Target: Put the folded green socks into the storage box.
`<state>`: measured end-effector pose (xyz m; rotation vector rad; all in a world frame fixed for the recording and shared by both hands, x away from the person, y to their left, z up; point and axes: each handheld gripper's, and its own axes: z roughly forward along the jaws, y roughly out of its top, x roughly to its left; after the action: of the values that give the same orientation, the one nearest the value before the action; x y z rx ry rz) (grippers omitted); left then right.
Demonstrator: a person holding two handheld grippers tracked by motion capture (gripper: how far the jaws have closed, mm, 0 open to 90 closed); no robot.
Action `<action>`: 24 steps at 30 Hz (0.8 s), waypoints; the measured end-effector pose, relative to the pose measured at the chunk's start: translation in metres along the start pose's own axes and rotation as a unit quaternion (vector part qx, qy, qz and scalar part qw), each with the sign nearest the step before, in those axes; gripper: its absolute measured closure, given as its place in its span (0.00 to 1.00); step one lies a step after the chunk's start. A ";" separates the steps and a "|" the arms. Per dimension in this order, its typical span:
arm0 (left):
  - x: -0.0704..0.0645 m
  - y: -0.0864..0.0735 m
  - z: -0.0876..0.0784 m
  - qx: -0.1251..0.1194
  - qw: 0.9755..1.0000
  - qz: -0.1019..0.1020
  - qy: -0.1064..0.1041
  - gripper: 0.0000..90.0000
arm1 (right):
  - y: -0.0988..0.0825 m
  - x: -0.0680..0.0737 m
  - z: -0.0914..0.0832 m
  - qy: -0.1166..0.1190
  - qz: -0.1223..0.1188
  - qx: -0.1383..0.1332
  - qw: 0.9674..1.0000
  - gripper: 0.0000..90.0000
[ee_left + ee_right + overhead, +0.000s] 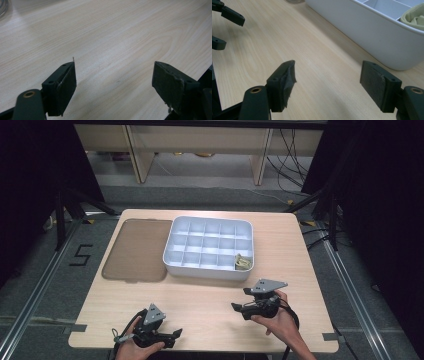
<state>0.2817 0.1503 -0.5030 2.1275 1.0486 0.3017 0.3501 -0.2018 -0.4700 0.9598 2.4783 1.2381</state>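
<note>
Left tool (176,335): black, held low at the near edge of the bench; jaws stand wide apart in the left gripper view, flat dark pads with rubbery, slightly frayed faces, nothing between them but bare wood.
Right tool (235,308): black with a grey three-cornered plate on top, held in the person's right hand (280,322) just in front of the organiser's near right corner; jaws spread wide, empty; one pad's facing is ragged and peeling at its edge.
Bench (200,300): pale wood-grain laminate, rectangular with rounded corners, smooth matt surface.
Organiser tray (172,247): white moulded plastic, rectangular, rounded corners, smooth upright walls; divided by thin partitions into a grid of small square compartments; stands at the middle of the bench, toward the far side.
Contents: a crumpled pale yellow-green cloth item (243,262) lies in the near right corner compartment; what it is cannot be told. Other compartments look bare.
Lid (135,250): flat, brownish translucent plastic sheet, rounded corners, lying on the bench just beside the tray's left wall.
</note>
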 end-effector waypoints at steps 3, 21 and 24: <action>0.000 0.000 0.000 0.001 1.000 0.001 0.000 0.21 | -0.002 -0.001 -0.002 -0.004 -0.010 -0.003 1.000 0.32; 0.002 0.001 -0.001 0.012 1.000 0.023 0.000 0.21 | -0.026 0.010 -0.009 0.009 0.001 0.013 1.000 0.23; 0.002 0.001 -0.001 0.014 1.000 0.024 0.000 0.21 | -0.030 0.012 -0.010 0.009 0.006 0.016 1.000 0.23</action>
<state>0.2831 0.1518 -0.5023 2.1800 1.0086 0.3104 0.3229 -0.2138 -0.4856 0.9759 2.5176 1.2183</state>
